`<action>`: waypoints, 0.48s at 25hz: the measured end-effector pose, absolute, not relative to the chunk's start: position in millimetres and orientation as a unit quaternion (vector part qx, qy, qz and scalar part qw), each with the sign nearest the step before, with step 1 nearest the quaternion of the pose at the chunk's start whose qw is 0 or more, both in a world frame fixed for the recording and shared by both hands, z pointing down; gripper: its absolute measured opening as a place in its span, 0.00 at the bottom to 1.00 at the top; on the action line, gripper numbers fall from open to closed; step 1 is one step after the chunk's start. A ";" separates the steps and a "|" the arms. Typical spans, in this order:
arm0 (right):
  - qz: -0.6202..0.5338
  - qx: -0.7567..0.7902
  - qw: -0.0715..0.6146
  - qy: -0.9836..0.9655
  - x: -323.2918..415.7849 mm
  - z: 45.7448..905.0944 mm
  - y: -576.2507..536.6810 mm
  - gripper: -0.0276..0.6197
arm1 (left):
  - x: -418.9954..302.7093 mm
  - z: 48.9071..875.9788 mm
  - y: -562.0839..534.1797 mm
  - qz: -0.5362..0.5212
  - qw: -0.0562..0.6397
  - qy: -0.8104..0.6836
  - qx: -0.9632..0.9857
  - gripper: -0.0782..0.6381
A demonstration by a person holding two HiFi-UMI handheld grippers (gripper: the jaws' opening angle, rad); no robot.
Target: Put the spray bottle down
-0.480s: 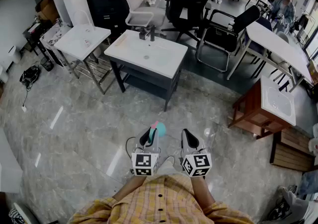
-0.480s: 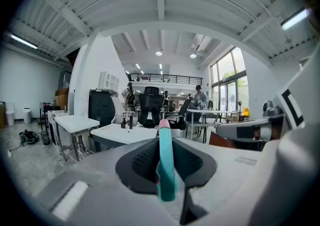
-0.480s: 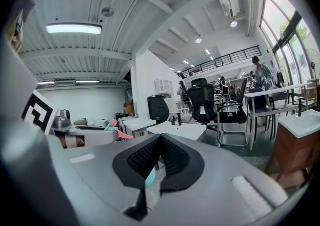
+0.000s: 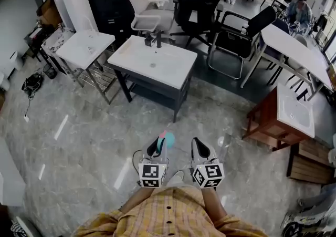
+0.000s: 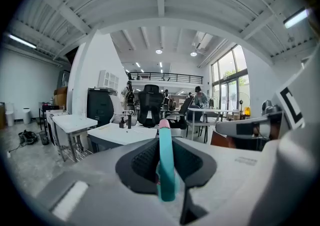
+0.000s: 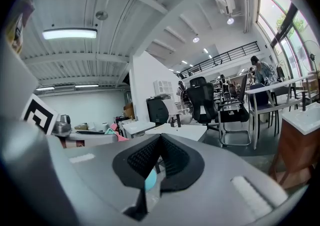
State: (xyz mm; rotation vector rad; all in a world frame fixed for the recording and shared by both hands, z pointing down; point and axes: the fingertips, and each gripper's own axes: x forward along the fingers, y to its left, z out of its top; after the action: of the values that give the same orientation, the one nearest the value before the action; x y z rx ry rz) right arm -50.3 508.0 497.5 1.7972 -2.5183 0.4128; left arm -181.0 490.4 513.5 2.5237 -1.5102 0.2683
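At lower centre, left tongs (image 4: pixel 159 147) pinch the teal spray bottle (image 4: pixel 169 138); right tongs (image 4: pixel 200 147) are pressed together, their contact shown only in the gripper views.

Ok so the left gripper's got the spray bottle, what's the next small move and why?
Probably step forward toward the white washbasin counter before lowering anything. The left gripper is clamped on the spray bottle over the floor, with no raised surface beneath it, and that counter looks like the nearest top ahead.
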 end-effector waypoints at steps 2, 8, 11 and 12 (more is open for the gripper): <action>0.131 0.574 0.007 -0.808 -43.0 498.4 495.3 0.04 | -172.6 514.5 478.5 0.091 0.091 -0.508 0.852 0.21; 0.125 0.557 -0.007 -0.821 -26.0 494.9 457.6 0.05 | -146.6 506.8 444.8 0.090 0.070 -0.510 0.853 0.21; 0.132 0.550 -0.007 -0.825 -20.2 501.2 447.4 0.05 | -141.7 504.6 435.8 0.090 0.064 -0.516 0.850 0.21; 0.135 0.548 -0.008 -0.825 -18.0 502.3 445.1 0.05 | -140.9 505.0 433.2 0.093 0.064 -0.518 0.848 0.21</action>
State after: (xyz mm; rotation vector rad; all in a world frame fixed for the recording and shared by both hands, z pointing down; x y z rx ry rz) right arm -18.0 445.1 502.3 1.7315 -2.6070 0.4254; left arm -140.9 433.2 505.0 2.5608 -1.5646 0.2795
